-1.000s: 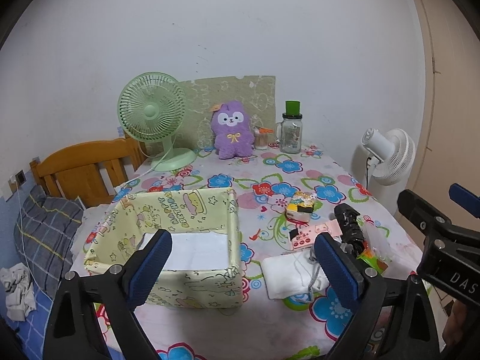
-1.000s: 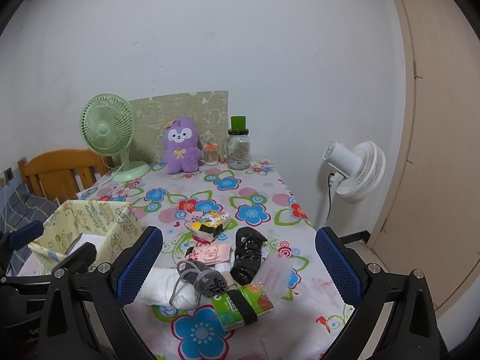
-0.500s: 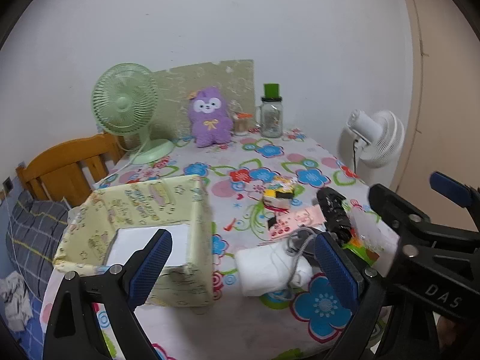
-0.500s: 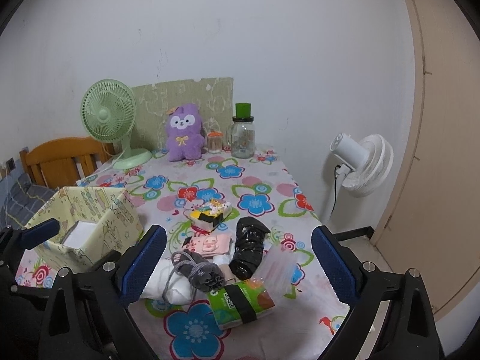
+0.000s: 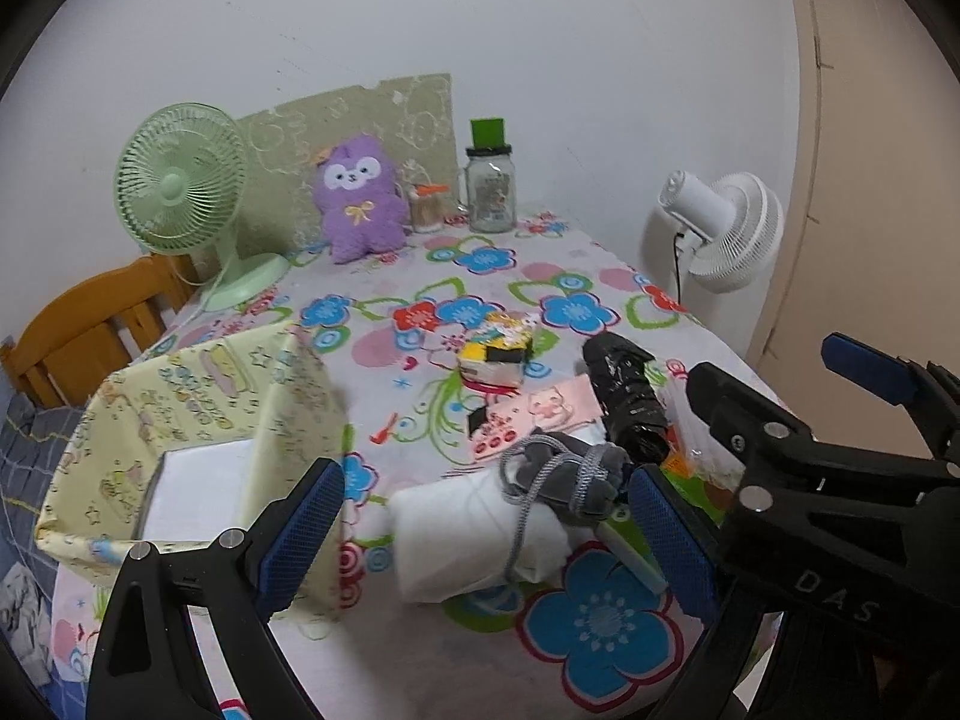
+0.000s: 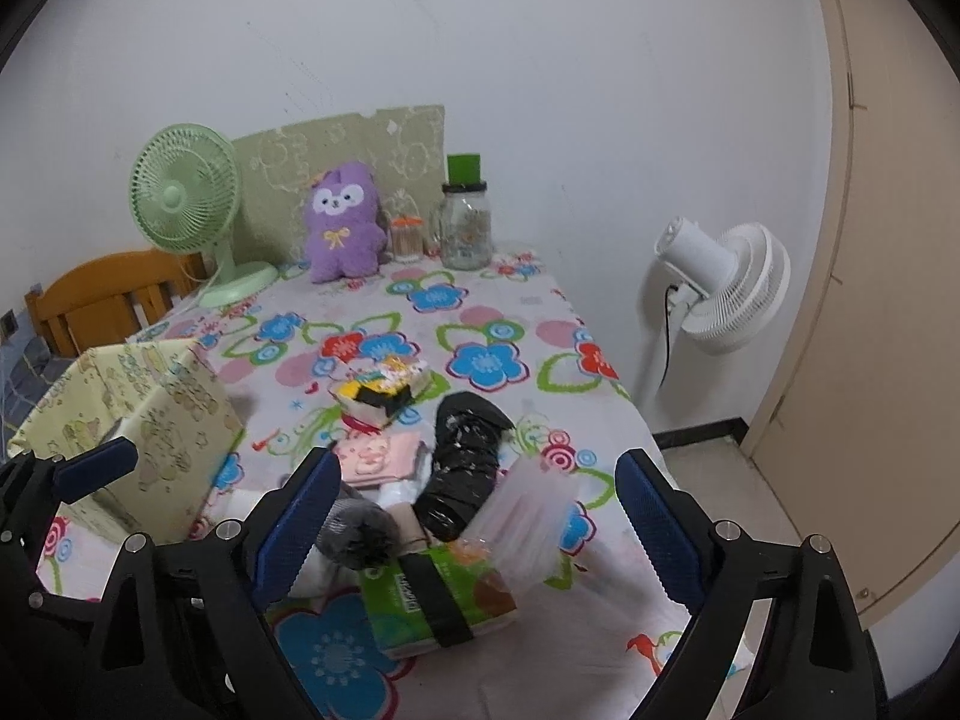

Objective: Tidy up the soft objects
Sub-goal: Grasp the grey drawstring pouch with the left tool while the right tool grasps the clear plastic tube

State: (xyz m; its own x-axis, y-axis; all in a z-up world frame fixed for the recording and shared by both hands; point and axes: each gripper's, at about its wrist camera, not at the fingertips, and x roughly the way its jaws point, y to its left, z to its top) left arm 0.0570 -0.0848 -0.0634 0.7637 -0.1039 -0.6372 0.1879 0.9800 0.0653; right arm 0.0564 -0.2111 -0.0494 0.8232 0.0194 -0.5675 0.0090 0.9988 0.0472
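Note:
A pile lies on the flowered tablecloth (image 5: 600, 618): a folded white cloth (image 5: 468, 540), a grey corded pouch (image 5: 570, 474), a black bundle (image 5: 627, 408), a pink item (image 5: 534, 414) and a yellow-black packet (image 5: 495, 354). My left gripper (image 5: 486, 540) hangs open over the white cloth, touching nothing. The yellow fabric box (image 5: 180, 420) stands to its left. My right gripper (image 6: 477, 534) is wide, its jaws closing a little, above a green tissue pack (image 6: 438, 594), a clear plastic bag (image 6: 528, 510) and the black bundle (image 6: 462, 462); its pads press on nothing. A purple plush (image 6: 345, 222) sits at the back.
A green desk fan (image 5: 180, 180), a glass jar with a green lid (image 5: 492, 192) and a small orange-lidded jar (image 5: 429, 207) stand by the wall. A white floor fan (image 6: 720, 276) is right of the table, a wooden chair (image 5: 90, 324) on the left.
Both grippers have sunk and come closer to the pile. The left view has swung right, so the fabric box sits further left and the white cloth lies between its fingers.

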